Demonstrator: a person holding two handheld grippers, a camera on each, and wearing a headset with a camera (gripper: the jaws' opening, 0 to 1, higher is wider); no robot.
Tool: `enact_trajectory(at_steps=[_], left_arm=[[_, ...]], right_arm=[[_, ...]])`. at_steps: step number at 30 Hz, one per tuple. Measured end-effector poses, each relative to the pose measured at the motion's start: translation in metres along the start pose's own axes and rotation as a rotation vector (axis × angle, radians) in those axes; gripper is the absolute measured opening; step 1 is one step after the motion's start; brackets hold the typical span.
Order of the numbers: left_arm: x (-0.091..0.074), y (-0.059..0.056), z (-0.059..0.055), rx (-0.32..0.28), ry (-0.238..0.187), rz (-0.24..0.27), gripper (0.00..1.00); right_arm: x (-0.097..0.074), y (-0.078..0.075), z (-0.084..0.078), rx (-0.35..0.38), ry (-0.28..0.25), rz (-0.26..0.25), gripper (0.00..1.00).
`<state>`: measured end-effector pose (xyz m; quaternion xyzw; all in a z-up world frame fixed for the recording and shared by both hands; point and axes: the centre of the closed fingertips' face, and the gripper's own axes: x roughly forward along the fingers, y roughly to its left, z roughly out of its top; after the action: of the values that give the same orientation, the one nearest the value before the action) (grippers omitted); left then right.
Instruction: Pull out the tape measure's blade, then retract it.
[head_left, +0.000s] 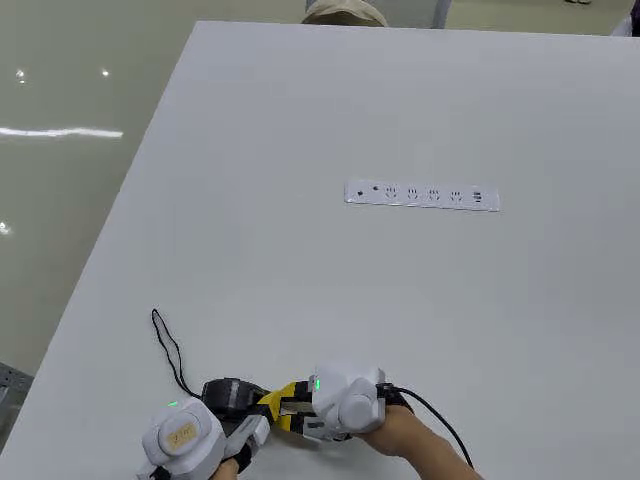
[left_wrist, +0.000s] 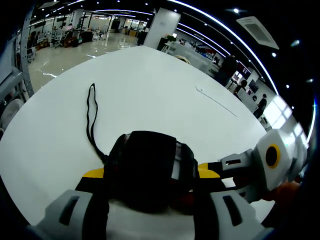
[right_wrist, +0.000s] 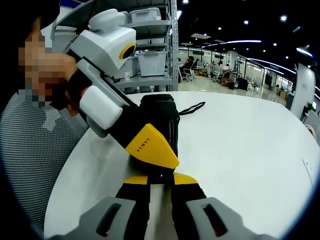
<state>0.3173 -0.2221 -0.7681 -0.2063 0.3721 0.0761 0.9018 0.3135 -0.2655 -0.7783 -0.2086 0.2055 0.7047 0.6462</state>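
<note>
The black tape measure (left_wrist: 146, 159) sat at the near edge of the white tabletop (head_left: 400, 300), clamped between the left gripper's (left_wrist: 150, 175) jaws. Its cord (head_left: 168, 350) trailed off to the left. The right gripper (right_wrist: 160, 179) met its front, jaws nearly together; whether they pinched the blade was unclear. A power strip (head_left: 421, 194) lay well beyond.

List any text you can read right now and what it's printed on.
"XENSE": on the yellow pad of the left gripper, read in the right gripper view.
Yellowish label on top of the left gripper, head view: too blurred to read.
Markings on the power strip: too small to read.
</note>
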Motion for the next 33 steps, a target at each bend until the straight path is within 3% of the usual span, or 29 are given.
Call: enact_trajectory(at_steps=[4, 11, 15, 23, 33], left_arm=[[0.000, 0.000, -0.001, 0.032, 0.018, -0.005, 0.66], [-0.002, 0.000, -0.005, 0.106, 0.046, -0.014, 0.66], [-0.005, -0.002, -0.004, 0.119, 0.048, -0.028, 0.68], [-0.012, -0.005, 0.002, 0.173, 0.035, -0.056, 0.70], [-0.025, -0.007, 0.010, 0.232, 0.016, -0.107, 0.75]], right_arm=[[0.000, -0.001, -0.001, 0.035, 0.005, -0.011, 0.15], [-0.002, 0.000, -0.002, 0.033, 0.016, -0.021, 0.17], [-0.006, -0.001, -0.003, 0.037, 0.020, -0.032, 0.20], [-0.016, 0.001, -0.005, 0.039, 0.031, -0.052, 0.23], [-0.042, 0.000, -0.006, 0.076, 0.023, -0.122, 0.29]])
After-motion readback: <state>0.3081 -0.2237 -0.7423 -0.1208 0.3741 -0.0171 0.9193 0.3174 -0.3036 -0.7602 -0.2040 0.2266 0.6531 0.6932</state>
